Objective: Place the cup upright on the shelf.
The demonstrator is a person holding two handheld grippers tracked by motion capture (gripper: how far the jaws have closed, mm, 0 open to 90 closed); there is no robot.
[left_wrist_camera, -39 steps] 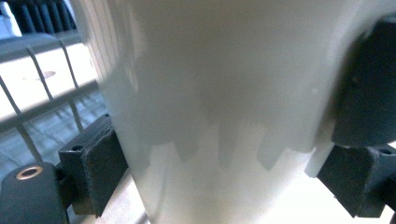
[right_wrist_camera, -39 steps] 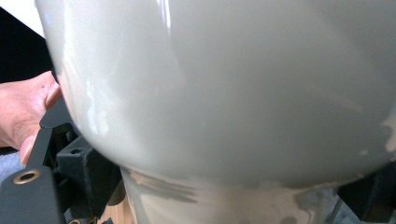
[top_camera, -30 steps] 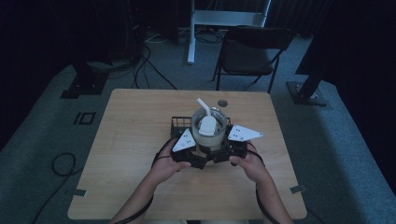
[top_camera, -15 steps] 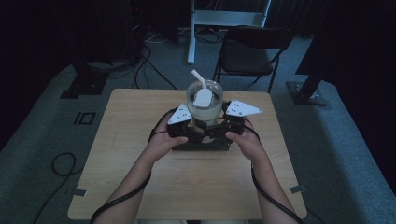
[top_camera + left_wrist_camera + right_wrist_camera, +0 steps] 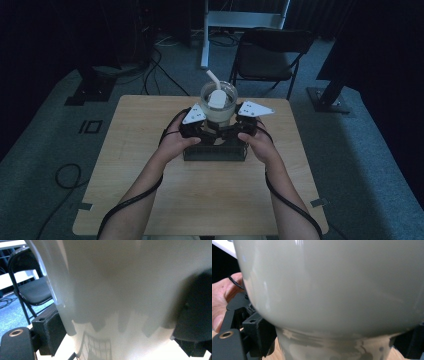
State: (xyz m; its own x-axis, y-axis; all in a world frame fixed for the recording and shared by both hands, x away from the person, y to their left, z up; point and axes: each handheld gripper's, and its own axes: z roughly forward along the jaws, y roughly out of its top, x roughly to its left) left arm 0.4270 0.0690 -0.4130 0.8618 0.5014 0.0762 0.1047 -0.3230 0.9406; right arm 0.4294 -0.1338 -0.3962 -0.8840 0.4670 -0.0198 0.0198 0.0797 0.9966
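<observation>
High view, one moment of a two-handed lift: a clear glass jar point(image 5: 218, 102) with a white scoop point(image 5: 217, 98) standing in it was held between the left claw point(image 5: 200, 125) and the right claw point(image 5: 239, 125), above the far end of a dark wire rack point(image 5: 215, 150) that sat at the middle of the wooden desk point(image 5: 200, 195). From the rack, the jar lay toward 12 o'clock; a folding chair point(image 5: 270, 55) stood on the floor beyond the desk, at about 1 o'clock. Left gripper view showed the jar's pale wall point(image 5: 120, 290) pressed between that claw's black jaws, one at 8 o'clock and one at 4 o'clock, so the left claw was closed on the jar. Right gripper view showed the bulging body point(image 5: 332, 282) above a narrower base, with jaws at either side of that base, likewise gripping. The jar was judged rigid, smooth and slippery, fairly heavy with its pale contents, and breakable if dropped. Hold was best taken low on the wall from opposite sides, under the bulge, keeping the vessel upright so that the scoop would not tip out.
</observation>
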